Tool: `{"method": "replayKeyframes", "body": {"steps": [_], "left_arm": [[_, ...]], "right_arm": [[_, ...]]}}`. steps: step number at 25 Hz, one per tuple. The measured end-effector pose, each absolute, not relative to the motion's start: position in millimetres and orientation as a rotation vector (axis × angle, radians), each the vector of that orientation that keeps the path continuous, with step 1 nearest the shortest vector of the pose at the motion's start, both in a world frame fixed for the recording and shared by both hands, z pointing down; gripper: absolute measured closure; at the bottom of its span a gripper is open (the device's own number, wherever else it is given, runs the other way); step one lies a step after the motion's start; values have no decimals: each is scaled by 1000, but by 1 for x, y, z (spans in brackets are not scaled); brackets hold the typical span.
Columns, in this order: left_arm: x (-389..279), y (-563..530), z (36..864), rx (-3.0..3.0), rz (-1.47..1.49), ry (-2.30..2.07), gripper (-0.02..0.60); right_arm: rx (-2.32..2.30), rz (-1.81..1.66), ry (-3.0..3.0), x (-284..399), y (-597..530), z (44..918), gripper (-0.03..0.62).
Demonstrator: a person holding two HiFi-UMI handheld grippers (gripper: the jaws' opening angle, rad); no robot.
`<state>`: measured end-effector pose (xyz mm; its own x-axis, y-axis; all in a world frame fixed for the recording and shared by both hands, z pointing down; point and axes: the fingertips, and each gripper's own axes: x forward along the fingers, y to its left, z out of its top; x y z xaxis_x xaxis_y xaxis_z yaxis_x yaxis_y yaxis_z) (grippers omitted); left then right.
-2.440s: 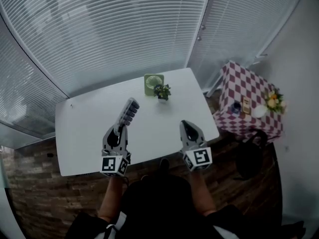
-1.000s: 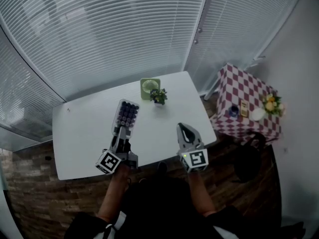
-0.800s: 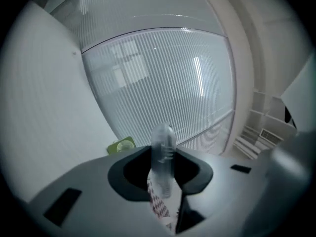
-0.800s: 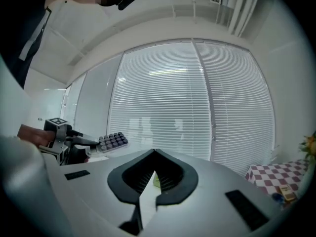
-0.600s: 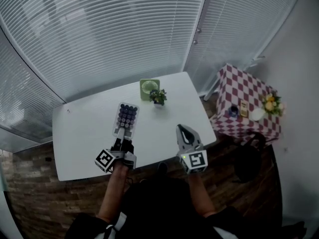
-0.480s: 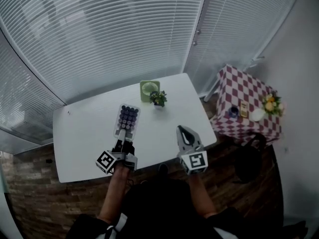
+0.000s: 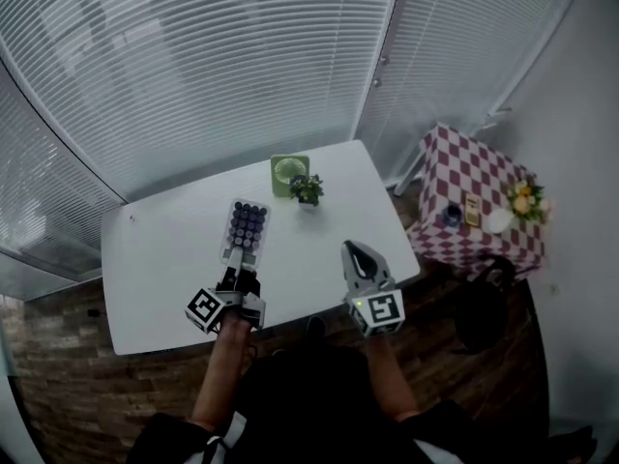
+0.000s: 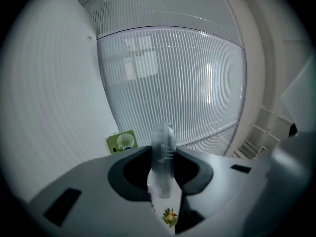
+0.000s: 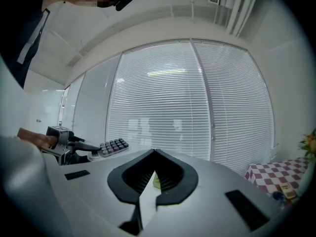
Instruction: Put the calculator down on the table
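White table [image 7: 160, 259]: left gripper [image 7: 235, 261] clamps calculator [image 7: 246, 227]; right gripper [image 7: 351, 251] closed, empty.

Level goes the left gripper [image 7: 235, 262], rolled on its side, jaws clamped on the calculator [image 7: 246, 226] at its near end. Beside it the right gripper [image 7: 354, 251] sits level, jaws together, empty.

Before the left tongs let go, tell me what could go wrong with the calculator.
1. The left tongs pinch the calculator only at its near end, and I cannot tell whether it rests on the table. Released above it, the far end might drop and bang.
2. The plant and green fan stand past its far end; sliding it forward might nudge them.
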<state>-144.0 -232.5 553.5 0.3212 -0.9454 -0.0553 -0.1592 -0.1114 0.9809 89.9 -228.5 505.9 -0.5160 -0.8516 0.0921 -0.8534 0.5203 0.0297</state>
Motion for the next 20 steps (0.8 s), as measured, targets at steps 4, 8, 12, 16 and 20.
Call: {"method": "replayKeyframes", "body": {"steps": [4,8,12,16,20], "left_arm": [[-147,-233,571,1507,-919,-1052,482],[-151,-240,593,1469,-888,-1074,482],[-152,-250,611,1446,-872,-1089,482],[-153,-261,628,1412,-863,-1132,482],[-147,-270,647,1383,-843,-1110,482]], "right_arm": [[1489,32,-2658,88,-227,508,588],[1491,42,-2663,86,-226,508,588],[1495,49,-2657,87,-227,510,588],[1515,70,-2643,91,-228,510,588],[1502,88,-2651,89,-227,512,588]]}}
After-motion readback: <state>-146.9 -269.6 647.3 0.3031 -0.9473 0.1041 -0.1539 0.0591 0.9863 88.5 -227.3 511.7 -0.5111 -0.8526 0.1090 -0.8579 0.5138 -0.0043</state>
